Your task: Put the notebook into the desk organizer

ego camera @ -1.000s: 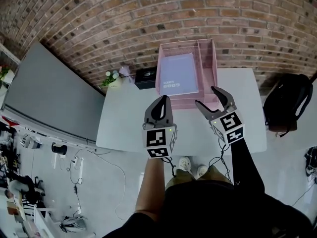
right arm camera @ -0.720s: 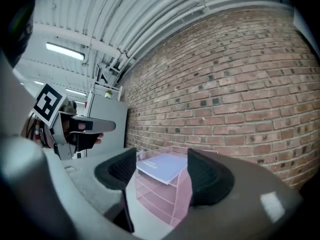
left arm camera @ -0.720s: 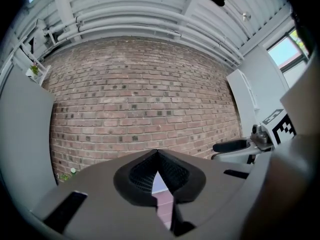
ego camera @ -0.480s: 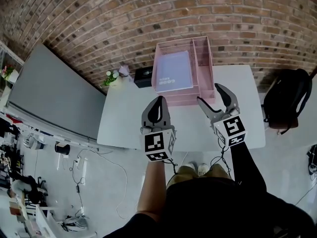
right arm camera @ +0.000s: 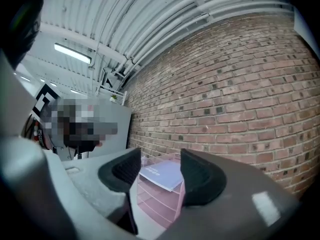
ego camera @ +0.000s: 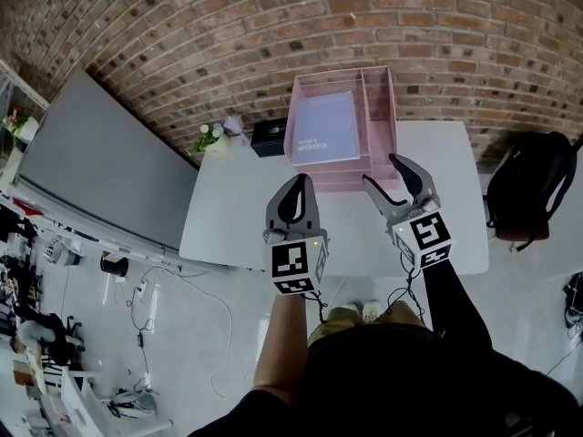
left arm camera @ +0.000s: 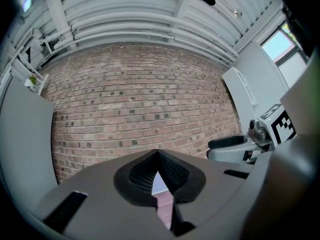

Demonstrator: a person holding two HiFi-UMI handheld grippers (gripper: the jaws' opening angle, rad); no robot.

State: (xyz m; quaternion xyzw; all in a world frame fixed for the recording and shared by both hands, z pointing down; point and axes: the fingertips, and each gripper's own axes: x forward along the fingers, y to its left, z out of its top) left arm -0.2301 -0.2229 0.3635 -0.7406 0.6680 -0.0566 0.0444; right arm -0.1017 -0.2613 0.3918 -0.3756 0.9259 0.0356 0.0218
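Note:
The lavender notebook [ego camera: 325, 127] lies flat in the top tray of the pink desk organizer [ego camera: 383, 116], which stands at the table's far edge against the brick wall. My left gripper [ego camera: 299, 182] hovers over the table just short of the organizer, its jaws shut with nothing in them. My right gripper [ego camera: 380, 169] hangs at the organizer's front right corner, open and empty; its jaws have just been closing a little. In the right gripper view the notebook [right arm camera: 162, 176] and organizer [right arm camera: 160, 204] show between the jaws, well ahead of my right gripper [right arm camera: 160, 171]. In the left gripper view the left gripper [left arm camera: 157, 155] has its tips together.
The white table [ego camera: 237, 212] bears a black box [ego camera: 269, 137] and a small potted plant [ego camera: 209, 140] left of the organizer. A grey panel [ego camera: 100, 167] leans at the left. A black backpack [ego camera: 528, 189] sits on the floor to the right.
Both grippers have shifted slightly, staying just in front of the organizer. The right jaws stand a little narrower than before. The notebook has stayed in the tray.

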